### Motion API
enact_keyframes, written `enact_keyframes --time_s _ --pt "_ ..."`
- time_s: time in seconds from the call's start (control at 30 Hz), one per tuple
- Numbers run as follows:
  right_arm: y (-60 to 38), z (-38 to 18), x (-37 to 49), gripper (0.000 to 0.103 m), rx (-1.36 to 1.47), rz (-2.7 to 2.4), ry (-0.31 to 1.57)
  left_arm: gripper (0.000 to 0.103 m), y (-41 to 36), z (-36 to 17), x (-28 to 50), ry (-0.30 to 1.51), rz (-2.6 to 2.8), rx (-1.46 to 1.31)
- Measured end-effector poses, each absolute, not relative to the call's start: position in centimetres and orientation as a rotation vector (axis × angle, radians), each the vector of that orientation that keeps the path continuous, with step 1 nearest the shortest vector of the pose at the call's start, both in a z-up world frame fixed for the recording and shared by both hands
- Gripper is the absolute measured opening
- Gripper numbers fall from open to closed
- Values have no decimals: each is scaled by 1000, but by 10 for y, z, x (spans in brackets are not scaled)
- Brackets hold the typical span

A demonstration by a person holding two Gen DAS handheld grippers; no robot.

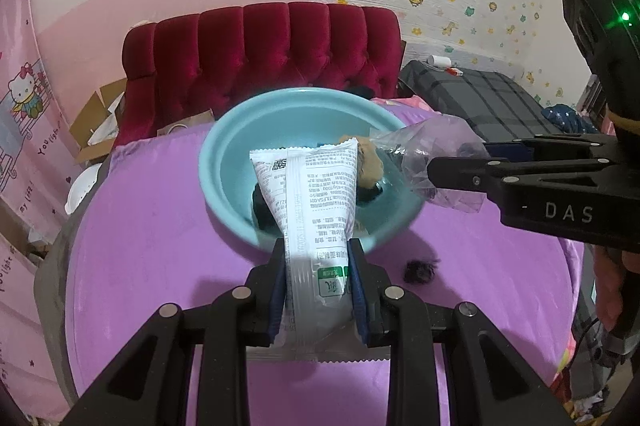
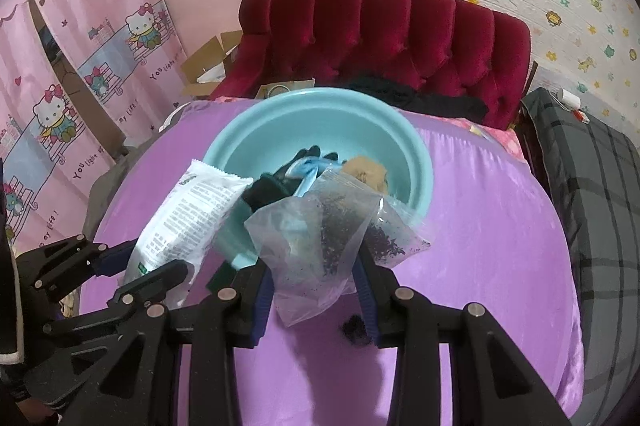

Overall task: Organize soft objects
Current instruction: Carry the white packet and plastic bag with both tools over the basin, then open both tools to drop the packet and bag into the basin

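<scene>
My left gripper (image 1: 318, 258) is shut on a white printed snack packet (image 1: 316, 194), holding it over the near rim of a light blue bowl (image 1: 224, 146). My right gripper (image 2: 316, 286) is shut on a clear plastic bag with dark specks (image 2: 320, 226), held at the bowl's (image 2: 416, 154) near edge; it also shows in the left wrist view (image 1: 440, 154). The packet also shows in the right wrist view (image 2: 188, 210). Inside the bowl lie a black glove (image 2: 276, 182), a blue cloth piece (image 2: 308, 170) and a tan soft lump (image 2: 370, 172).
The bowl stands on a round table with a purple cloth (image 1: 160, 226). A small dark fuzzy clump (image 1: 420, 270) lies on the cloth near the bowl. A red tufted chair (image 1: 260, 54) stands behind the table, cardboard boxes (image 1: 96, 122) at the left, a grey plaid surface (image 2: 592, 162) at the right.
</scene>
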State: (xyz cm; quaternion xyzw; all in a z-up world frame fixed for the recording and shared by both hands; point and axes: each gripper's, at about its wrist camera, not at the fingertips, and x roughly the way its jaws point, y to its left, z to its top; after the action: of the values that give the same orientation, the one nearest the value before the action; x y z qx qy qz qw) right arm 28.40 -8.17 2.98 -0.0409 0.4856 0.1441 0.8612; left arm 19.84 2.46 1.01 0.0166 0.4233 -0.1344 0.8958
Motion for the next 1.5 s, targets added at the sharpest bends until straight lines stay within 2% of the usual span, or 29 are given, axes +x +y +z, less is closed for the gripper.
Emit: enact_keyframes --time_s 0.33,0.73,1.23,1.37,1.43,1.47,1.5 --pt "-72 13 340 40 -91 299 1027 31 27 -4 250 890 -263 27" --pt "-67 -36 403 40 -90 286 1097 31 28 -29 311 933 -255 19" --pt "-74 -72 435 41 -51 287 1153 32 24 -62 349 996 -251 27" --pt "-75 -66 430 52 -40 289 1140 32 23 -61 347 996 -249 33" --pt "-74 -62 426 57 -47 288 1133 36 21 -59 344 988 -242 47" --pt "-73 -60 424 63 -48 291 1130 39 21 -57 342 979 -240 48" --pt "-73 -58 422 67 -49 295 1126 51 21 -55 341 975 -236 49"
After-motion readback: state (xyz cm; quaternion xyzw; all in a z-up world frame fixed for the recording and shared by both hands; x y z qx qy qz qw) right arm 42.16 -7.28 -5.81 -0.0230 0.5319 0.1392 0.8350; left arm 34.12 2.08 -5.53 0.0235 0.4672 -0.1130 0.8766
